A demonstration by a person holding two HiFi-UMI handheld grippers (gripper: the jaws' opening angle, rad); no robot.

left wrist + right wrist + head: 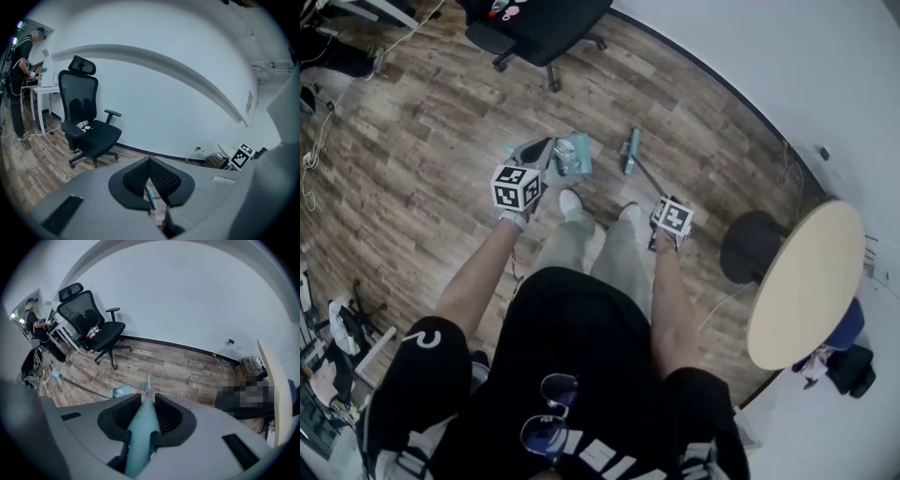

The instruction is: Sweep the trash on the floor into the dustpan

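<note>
A teal dustpan (573, 155) lies on the wood floor just ahead of the person's shoes, with pale bits on it. Its long grey handle (84, 386) slants away to the left, and the teal end is free. My left gripper (536, 152) hovers above and beside the dustpan. Its fingertips meet (150, 161), and I see nothing between them. My right gripper (147, 401) is shut on the teal broom handle (140, 432). The broom head (630, 150) rests on the floor right of the dustpan (120, 391). It also shows as the broom head (150, 197) below the left jaws.
A black office chair (539, 28) stands ahead, with small items on its seat (83, 124). A round table (806, 281) on a dark base (750, 246) is at the right. Cables (311, 159) and clutter line the left side. A person (19, 70) stands at a far desk.
</note>
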